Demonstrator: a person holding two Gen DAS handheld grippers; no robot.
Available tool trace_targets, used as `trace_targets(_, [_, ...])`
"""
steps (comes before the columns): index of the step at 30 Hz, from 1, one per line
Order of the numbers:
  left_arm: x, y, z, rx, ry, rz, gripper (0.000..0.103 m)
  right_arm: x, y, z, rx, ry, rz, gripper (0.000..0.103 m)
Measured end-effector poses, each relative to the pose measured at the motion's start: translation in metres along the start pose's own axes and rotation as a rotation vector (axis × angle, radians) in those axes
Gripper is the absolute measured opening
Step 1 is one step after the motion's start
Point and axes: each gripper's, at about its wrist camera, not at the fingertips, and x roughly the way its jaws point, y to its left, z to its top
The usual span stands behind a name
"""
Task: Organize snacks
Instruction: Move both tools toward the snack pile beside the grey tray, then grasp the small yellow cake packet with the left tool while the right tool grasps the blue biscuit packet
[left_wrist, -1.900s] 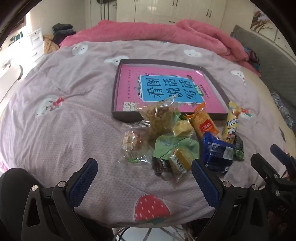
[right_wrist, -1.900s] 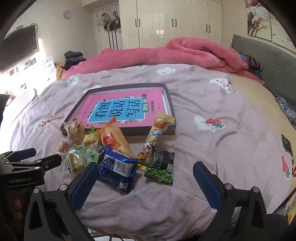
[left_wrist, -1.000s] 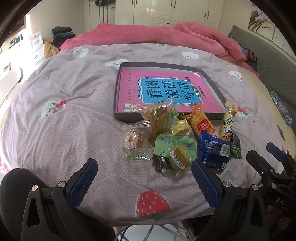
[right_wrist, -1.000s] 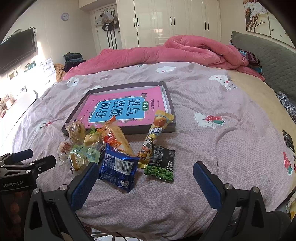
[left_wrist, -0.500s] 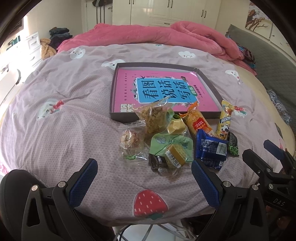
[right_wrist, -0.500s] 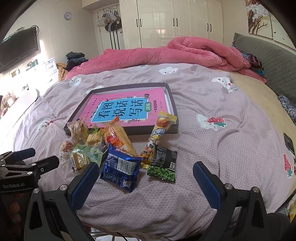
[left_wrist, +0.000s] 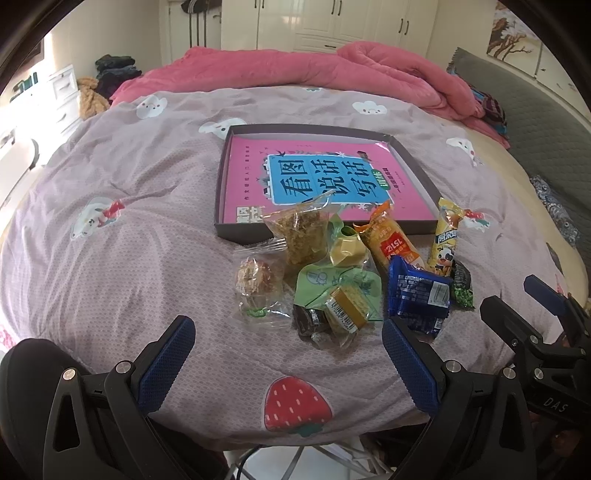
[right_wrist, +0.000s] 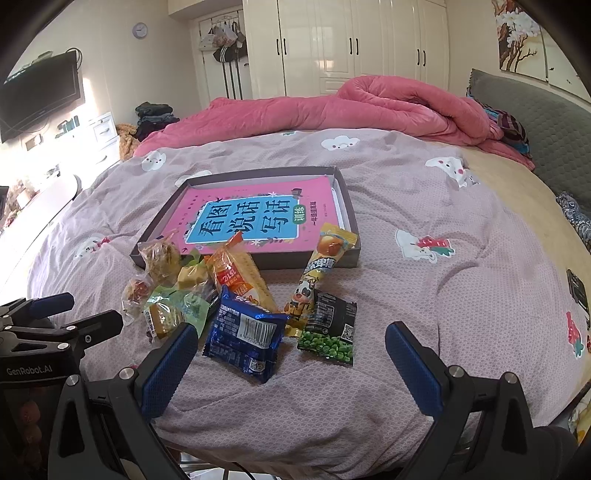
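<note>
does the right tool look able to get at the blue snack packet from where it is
Probably yes. The right tool is open and empty, and the blue snack packet lies just ahead, toward its left finger, on the bedspread. Nothing covers it, though the green pea packet lies close alongside.

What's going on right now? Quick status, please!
Left gripper and right gripper open, empty. Crinkly snack packets piled before shallow grey cardboard tray. Nothing blocking.
</note>
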Motion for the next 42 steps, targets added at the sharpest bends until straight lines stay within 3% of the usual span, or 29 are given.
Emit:
trace_targets(24, [0.004, -0.005, -0.005, 0.020, 0.036, -0.033, 0.101, -0.002, -0.004, 0.001, 0.026, 0.004, 0.004, 0.102])
trace_targets(36, [0.032, -0.023, -0.003, 0.096, 0.076, -0.087, 0.101, 0.015, -0.024, 0.001, 0.110, 0.063, 0.031, 0.102])
trace_targets(38, [0.038, -0.023, -0.003, 0.104, 0.092, -0.088, 0.096, 0.017, -0.023, 0.000, 0.109, 0.074, 0.040, 0.102])
trace_targets(42, [0.044, -0.023, -0.001, 0.109, 0.104, -0.101, 0.096, 0.025, -0.014, -0.002, 0.083, 0.105, 0.082, 0.102])
